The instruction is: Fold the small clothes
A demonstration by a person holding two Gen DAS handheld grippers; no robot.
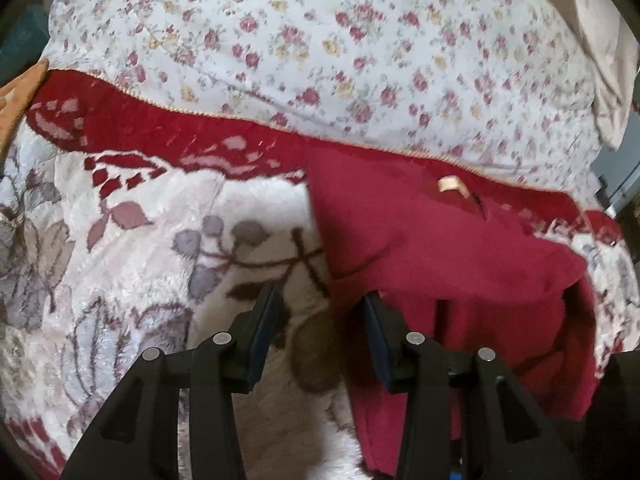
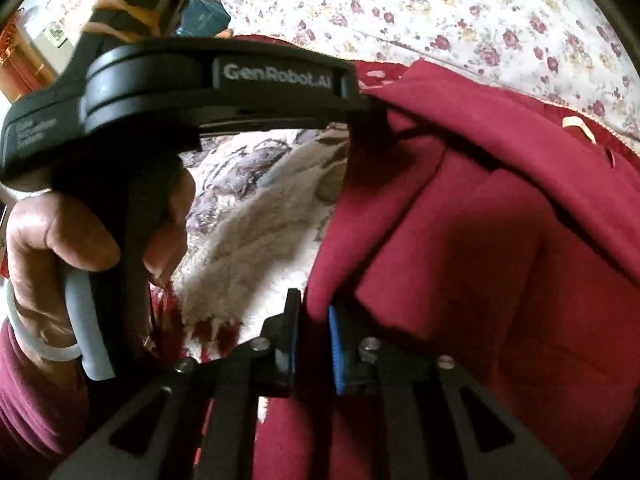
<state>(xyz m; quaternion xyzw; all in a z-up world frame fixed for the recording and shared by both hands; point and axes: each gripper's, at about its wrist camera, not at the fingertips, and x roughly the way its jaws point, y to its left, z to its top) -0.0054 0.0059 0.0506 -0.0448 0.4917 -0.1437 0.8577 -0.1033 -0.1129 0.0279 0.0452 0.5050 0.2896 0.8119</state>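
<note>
A dark red garment [image 1: 440, 248] is seen on a bed, lying on a plush blanket [image 1: 132, 264] with a white ground, grey leaves and a red border; in the left wrist view it fills the area from the centre toward 4 o'clock. It is judged to be partly folded: in the right wrist view one flap [image 2: 460, 240] is laid over the body of the cloth, but the layers are loose and uneven, so more folds and some smoothing are probably left to do. The right claw [image 2: 314, 332] is clenched on the left edge of the red cloth, which is pinched between its blue pads near 6 o'clock of its own view. The left claw [image 1: 320, 320] is released; its jaws stand apart over the blanket just beside the garment's left edge, and nothing is held between them. A small pale label [image 1: 450, 184] is seen near the upper part of the garment. Behind it, toward 12 o'clock, a quilt with small flowers [image 1: 320, 40] is piled, and its edge lies close to the top of the garment, so little free space is left there. In the right wrist view the handle of the left tool [image 2: 200, 80], gripped by a hand [image 2: 60, 240], stands very near at 9 to 10 o'clock and may be in the way of a fold toward that side.
</note>
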